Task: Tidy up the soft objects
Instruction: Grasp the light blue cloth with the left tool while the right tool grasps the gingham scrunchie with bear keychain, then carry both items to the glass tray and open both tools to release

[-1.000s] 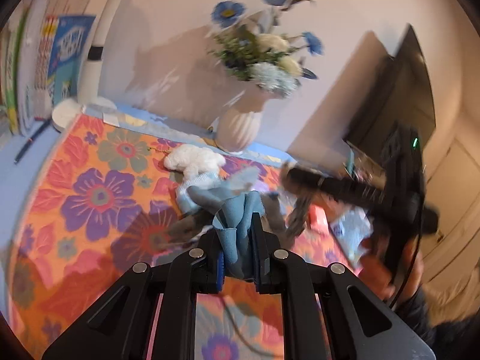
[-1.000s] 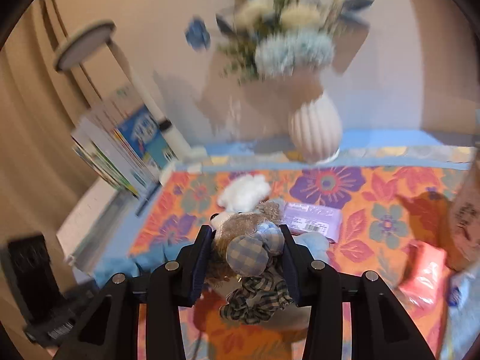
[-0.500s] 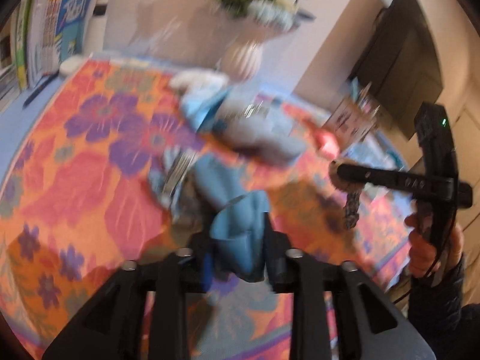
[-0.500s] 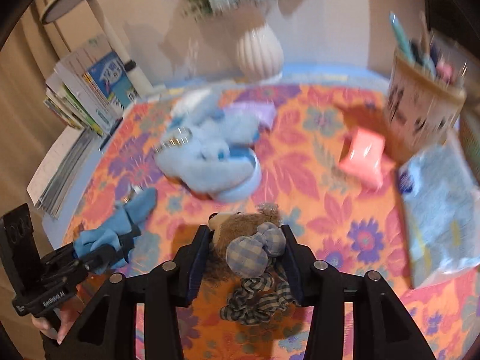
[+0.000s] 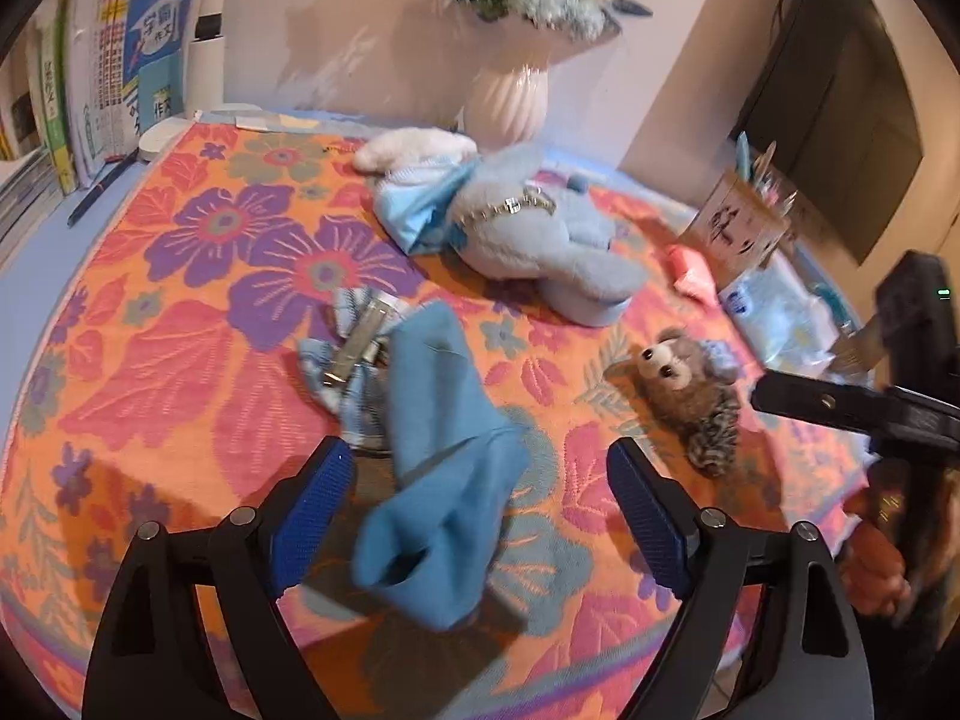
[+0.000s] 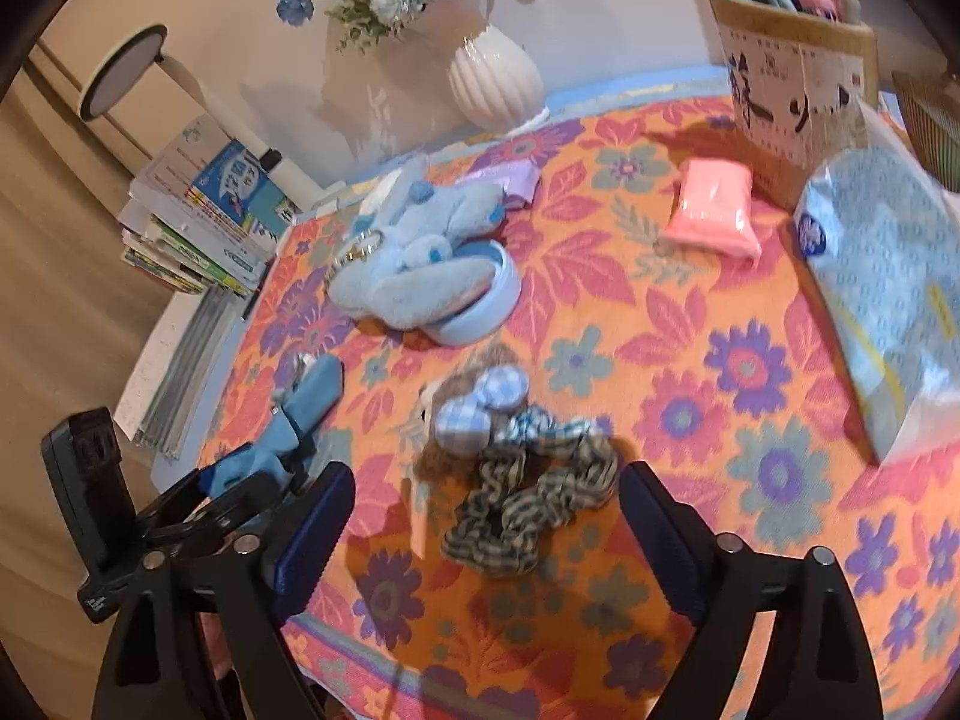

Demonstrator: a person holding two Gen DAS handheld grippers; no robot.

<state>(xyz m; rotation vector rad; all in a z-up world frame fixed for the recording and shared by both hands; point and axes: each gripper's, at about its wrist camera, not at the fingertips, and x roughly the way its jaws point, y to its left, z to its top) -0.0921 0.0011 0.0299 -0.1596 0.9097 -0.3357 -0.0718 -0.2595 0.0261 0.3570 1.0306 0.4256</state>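
My left gripper is open; a blue cloth lies on the floral tablecloth between its jaws, partly over a plaid hair clip. My right gripper is open around a small brown bear with a checked bow and a plaid scrunchie, lying on the cloth. The bear also shows in the left wrist view. A light blue plush toy lies further back and shows in the right wrist view.
A white vase of flowers stands at the back. Books stack at the left. A pen holder, a pink packet and a tissue pack sit at the right. The table edge is near.
Both grippers have opened. The blue cloth and the bear with scrunchie, held a second ago, now lie on the tablecloth near the front edge. Both grippers lowered toward the table.
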